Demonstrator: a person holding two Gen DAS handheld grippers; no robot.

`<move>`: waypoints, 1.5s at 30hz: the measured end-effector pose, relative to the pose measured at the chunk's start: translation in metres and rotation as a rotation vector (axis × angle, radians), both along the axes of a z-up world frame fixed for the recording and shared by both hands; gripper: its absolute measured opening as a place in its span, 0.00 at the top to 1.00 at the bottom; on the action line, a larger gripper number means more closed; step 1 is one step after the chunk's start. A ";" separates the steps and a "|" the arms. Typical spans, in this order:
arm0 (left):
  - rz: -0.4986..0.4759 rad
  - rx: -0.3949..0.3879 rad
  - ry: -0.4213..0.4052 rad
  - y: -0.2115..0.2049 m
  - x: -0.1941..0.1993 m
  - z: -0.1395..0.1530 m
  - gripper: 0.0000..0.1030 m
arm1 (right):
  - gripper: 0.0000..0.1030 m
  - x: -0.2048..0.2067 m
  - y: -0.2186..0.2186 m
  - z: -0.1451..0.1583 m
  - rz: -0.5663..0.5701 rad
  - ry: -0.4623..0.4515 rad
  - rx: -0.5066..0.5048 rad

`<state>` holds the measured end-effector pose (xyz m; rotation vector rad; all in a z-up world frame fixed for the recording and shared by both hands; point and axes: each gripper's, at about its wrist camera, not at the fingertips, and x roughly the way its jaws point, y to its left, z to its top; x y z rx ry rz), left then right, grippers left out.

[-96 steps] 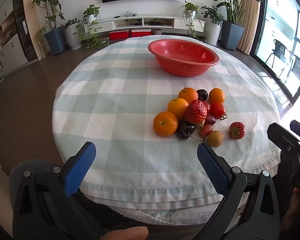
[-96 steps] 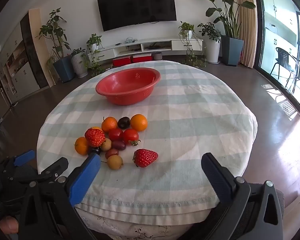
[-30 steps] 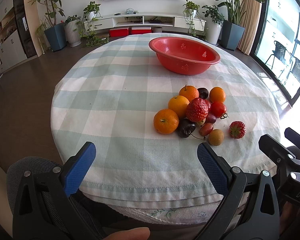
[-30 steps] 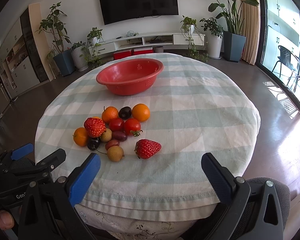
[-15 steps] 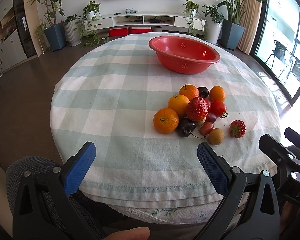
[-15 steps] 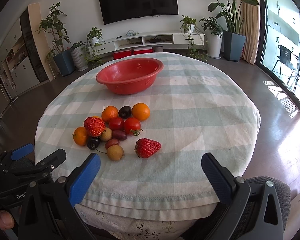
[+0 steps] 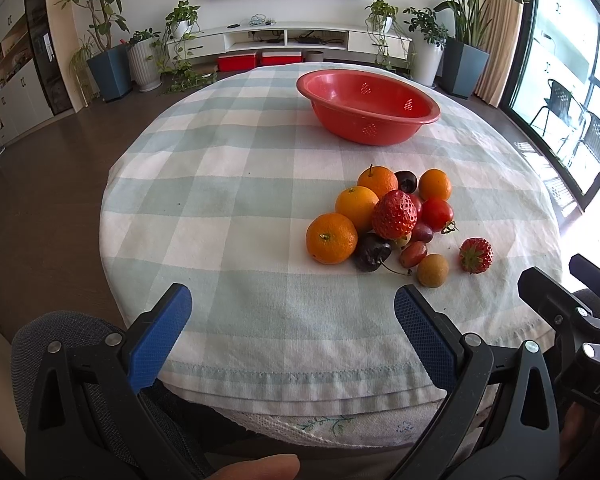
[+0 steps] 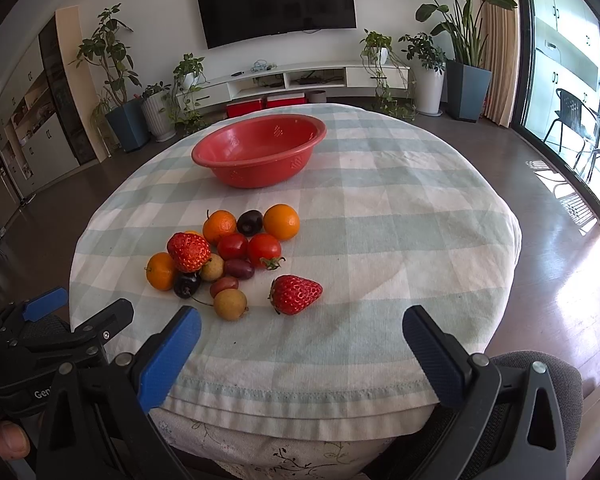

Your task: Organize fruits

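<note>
Both grippers' fingers (image 7: 160, 332) (image 8: 432, 352) gape wide, empty, at the table edge (image 7: 292, 380) short of the fruit pile (image 7: 384, 220).

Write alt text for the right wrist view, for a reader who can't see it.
The open right hand-held gripper hovers at the near edge of a round checked-cloth table with mixed fruit heaped left of centre. A lone strawberry lies nearest; an empty red bowl sits beyond the pile.

Looks like someone's living room: wall-mounted TV (image 8: 276, 0) with a low white media unit (image 8: 300, 76) under it, potted plants (image 8: 120, 80) on both sides, balcony glass doors (image 8: 572, 80) right of the TV.
</note>
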<state>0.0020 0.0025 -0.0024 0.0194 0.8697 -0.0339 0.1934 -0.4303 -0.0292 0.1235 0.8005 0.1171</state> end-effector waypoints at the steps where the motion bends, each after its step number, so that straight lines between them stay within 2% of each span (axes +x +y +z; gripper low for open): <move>1: 0.000 0.000 0.000 0.000 0.000 0.000 0.00 | 0.00 0.000 0.000 0.000 0.000 0.000 0.000; 29: 0.002 -0.003 0.001 0.001 -0.001 -0.003 0.00 | 0.00 0.000 0.000 -0.004 -0.001 0.006 0.003; 33: -0.001 -0.053 -0.005 0.010 -0.002 -0.010 0.00 | 0.00 -0.001 0.001 -0.007 -0.004 0.006 0.015; 36: -0.041 -0.076 -0.036 0.016 -0.002 -0.008 0.00 | 0.00 -0.004 0.002 -0.008 -0.004 -0.011 0.039; 39: -0.113 -0.062 -0.067 0.017 0.003 -0.006 0.00 | 0.00 -0.008 0.002 -0.008 -0.007 -0.037 0.058; 42: -0.132 0.022 -0.133 0.015 -0.006 -0.008 0.00 | 0.00 -0.012 -0.001 -0.011 -0.023 -0.049 0.091; 45: -0.165 0.097 -0.079 0.013 -0.006 -0.016 0.00 | 0.00 -0.015 0.000 -0.015 -0.017 -0.031 0.112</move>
